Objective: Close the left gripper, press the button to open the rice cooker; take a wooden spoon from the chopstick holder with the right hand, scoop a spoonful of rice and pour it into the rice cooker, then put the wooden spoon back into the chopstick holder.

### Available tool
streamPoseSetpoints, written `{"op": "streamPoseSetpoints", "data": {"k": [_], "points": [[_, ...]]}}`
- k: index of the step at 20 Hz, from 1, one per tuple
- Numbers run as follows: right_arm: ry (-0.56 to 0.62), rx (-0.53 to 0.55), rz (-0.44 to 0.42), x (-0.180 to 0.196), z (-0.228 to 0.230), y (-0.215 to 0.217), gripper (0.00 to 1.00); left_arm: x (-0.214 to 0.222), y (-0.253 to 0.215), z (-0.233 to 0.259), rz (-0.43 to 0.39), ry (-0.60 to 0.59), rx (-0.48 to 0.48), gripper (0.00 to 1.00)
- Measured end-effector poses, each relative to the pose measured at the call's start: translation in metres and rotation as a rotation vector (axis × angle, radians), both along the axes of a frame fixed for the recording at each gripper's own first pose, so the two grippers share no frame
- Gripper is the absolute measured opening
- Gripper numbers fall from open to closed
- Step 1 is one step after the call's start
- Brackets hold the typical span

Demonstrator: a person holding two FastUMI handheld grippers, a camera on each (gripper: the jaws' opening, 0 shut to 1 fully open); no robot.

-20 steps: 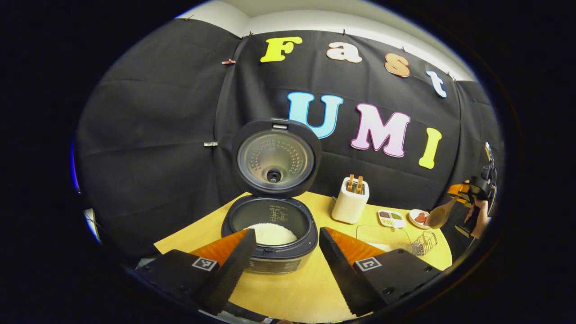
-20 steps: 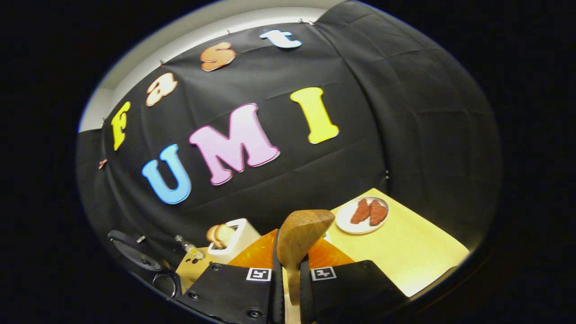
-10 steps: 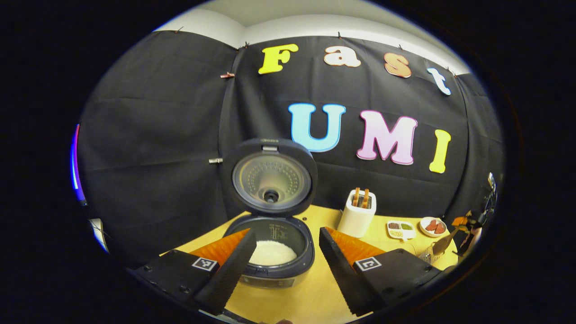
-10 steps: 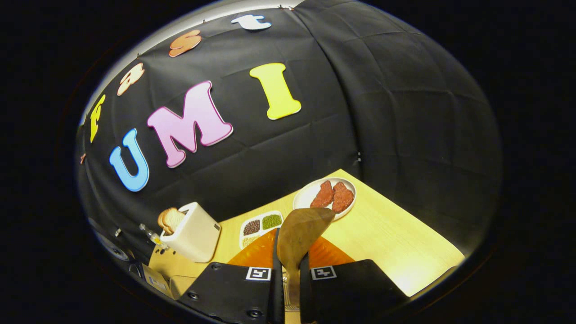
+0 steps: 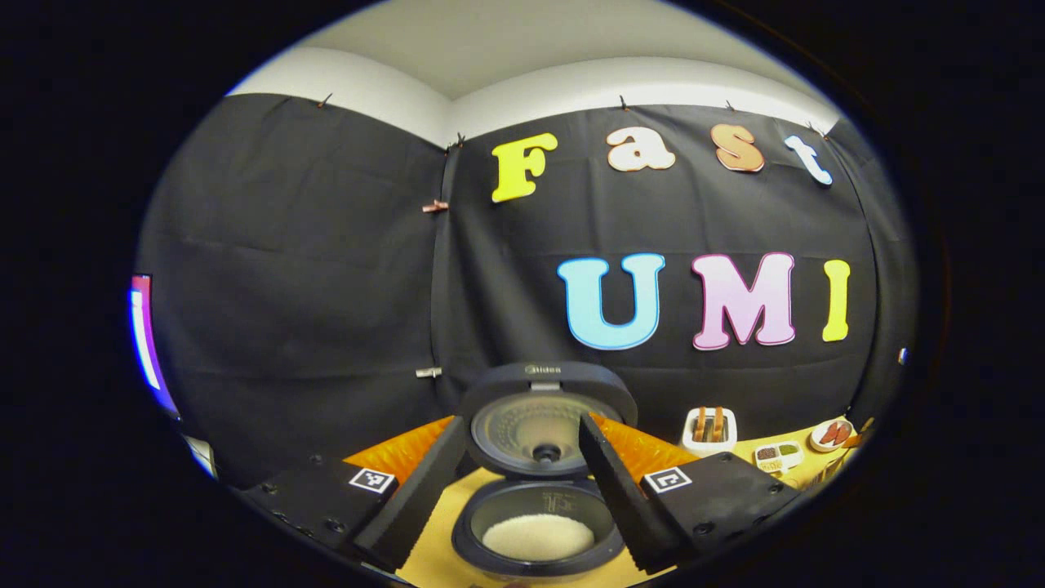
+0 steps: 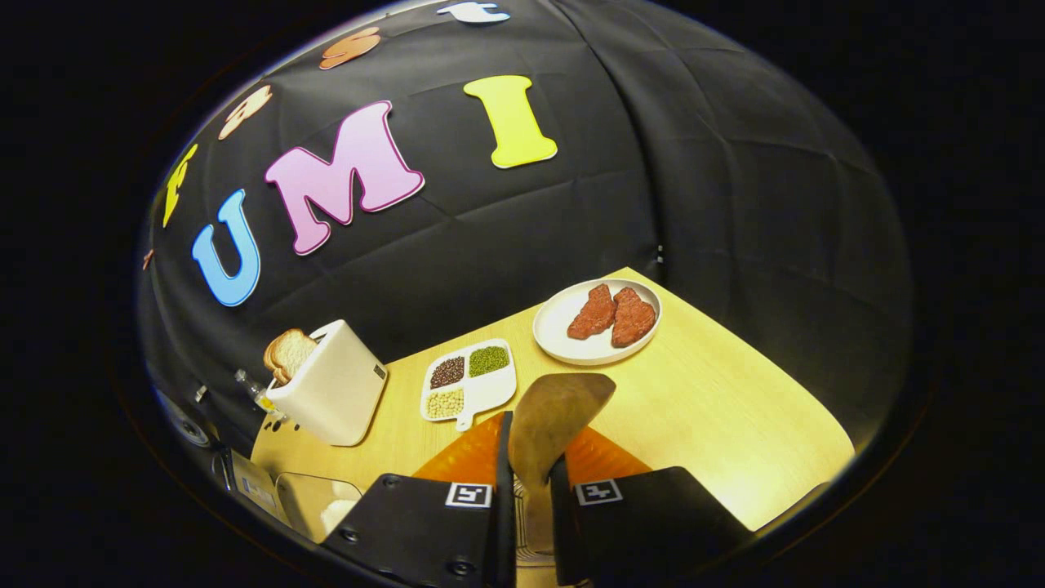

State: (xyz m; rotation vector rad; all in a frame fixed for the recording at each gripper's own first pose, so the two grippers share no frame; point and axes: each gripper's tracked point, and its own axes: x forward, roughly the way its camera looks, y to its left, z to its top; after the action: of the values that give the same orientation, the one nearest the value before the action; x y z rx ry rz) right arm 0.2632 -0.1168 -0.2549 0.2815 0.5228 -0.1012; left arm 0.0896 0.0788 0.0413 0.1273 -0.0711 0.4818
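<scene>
Right gripper (image 6: 529,490) clamps the wooden spoon (image 6: 555,420) at its neck, bowl up over the table (image 6: 735,425); looks light, rigid, smooth, so a firm pinch there suits; left gripper (image 5: 518,498) open before rice cooker (image 5: 539,523).

Black cloth booth wall (image 5: 310,269) hangs pinned with small clips, creased in folds. Pale plain ceiling (image 5: 506,41) above it. Light yellow wooden table (image 6: 718,408) brightly lit, meets cloth at rear edge.
</scene>
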Motion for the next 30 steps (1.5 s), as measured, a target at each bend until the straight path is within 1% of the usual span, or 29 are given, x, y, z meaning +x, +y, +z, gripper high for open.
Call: {"op": "streamPoseSetpoints", "data": {"k": [1, 2, 3, 4, 6, 7, 8, 9, 10, 12, 13, 15, 17, 19, 20, 21, 22, 23, 24, 26, 28, 30], "points": [[0.005, -0.004, 0.013, -0.004, 0.002, 0.004, 0.42, 0.007, 0.003, 0.008, -0.01, -0.021, 0.02, 0.95], [0.017, -0.018, 0.012, -0.008, 0.003, 0.004, 0.61, 0.013, 0.004, 0.014, -0.022, -0.038, 0.033, 0.92], [0.019, -0.033, 0.016, -0.017, 0.009, 0.0, 0.81, 0.021, 0.005, 0.018, -0.038, -0.054, 0.042, 0.95], [0.014, -0.057, 0.01, -0.023, 0.014, -0.002, 1.0, 0.029, 0.008, 0.021, -0.053, -0.066, 0.042, 0.95], [-0.021, -0.1, 0.005, -0.042, 0.035, -0.011, 0.99, 0.045, 0.013, 0.027, -0.091, -0.091, 0.043, 0.95], [-0.037, -0.12, 0.006, -0.053, 0.047, -0.015, 0.99, 0.055, 0.016, 0.03, -0.109, -0.097, 0.052, 0.92], [-0.05, -0.143, 0.008, -0.065, 0.057, -0.018, 0.99, 0.064, 0.02, 0.033, -0.126, -0.098, 0.063, 0.92], [-0.06, -0.164, 0.009, -0.078, 0.066, -0.021, 0.99, 0.074, 0.025, 0.034, -0.143, -0.099, 0.073, 0.95], [-0.072, -0.182, 0.008, -0.091, 0.076, -0.023, 0.99, 0.084, 0.029, 0.035, -0.161, -0.104, 0.077, 0.92], [-0.102, -0.215, 0.005, -0.119, 0.099, -0.026, 0.99, 0.103, 0.038, 0.039, -0.189, -0.109, 0.081, 0.92], [-0.111, -0.228, 0.003, -0.125, 0.095, -0.031, 0.98, 0.111, 0.045, 0.037, -0.191, -0.101, 0.084, 0.92], [-0.111, -0.239, 0.002, -0.149, 0.103, -0.027, 0.98, 0.126, 0.054, 0.035, -0.202, -0.093, 0.087, 0.92], [-0.089, -0.243, -0.011, -0.173, 0.104, -0.022, 0.99, 0.14, 0.057, 0.034, -0.219, -0.081, 0.095, 0.92], [-0.093, -0.225, -0.024, -0.19, 0.11, -0.012, 0.99, 0.153, 0.055, 0.035, -0.241, -0.071, 0.104, 0.92], [-0.092, -0.224, -0.022, -0.194, 0.109, -0.006, 0.98, 0.158, 0.055, 0.034, -0.247, -0.061, 0.11, 0.93], [-0.088, -0.227, -0.016, -0.198, 0.107, -0.003, 0.98, 0.164, 0.056, 0.031, -0.259, -0.042, 0.112, 0.92], [-0.084, -0.228, -0.009, -0.198, 0.107, 0.0, 0.99, 0.17, 0.056, 0.024, -0.265, -0.001, 0.111, 0.93], [-0.082, -0.226, -0.008, -0.197, 0.107, 0.004, 0.98, 0.171, 0.057, 0.018, -0.264, 0.027, 0.111, 0.93], [-0.083, -0.217, -0.011, -0.195, 0.107, 0.006, 0.99, 0.172, 0.053, 0.021, -0.271, 0.027, 0.118, 0.95], [-0.085, -0.192, -0.002, -0.194, 0.107, 0.017, 0.99, 0.166, 0.047, 0.016, -0.279, 0.071, 0.109, 0.95], [-0.084, -0.193, 0.022, -0.191, 0.102, 0.026, 0.99, 0.154, 0.038, 0.006, -0.304, 0.11, 0.053, 0.93], [-0.079, -0.19, 0.047, -0.189, 0.098, 0.035, 0.99, 0.138, 0.032, -0.004, -0.303, 0.162, 0.013, 0.94]]}}
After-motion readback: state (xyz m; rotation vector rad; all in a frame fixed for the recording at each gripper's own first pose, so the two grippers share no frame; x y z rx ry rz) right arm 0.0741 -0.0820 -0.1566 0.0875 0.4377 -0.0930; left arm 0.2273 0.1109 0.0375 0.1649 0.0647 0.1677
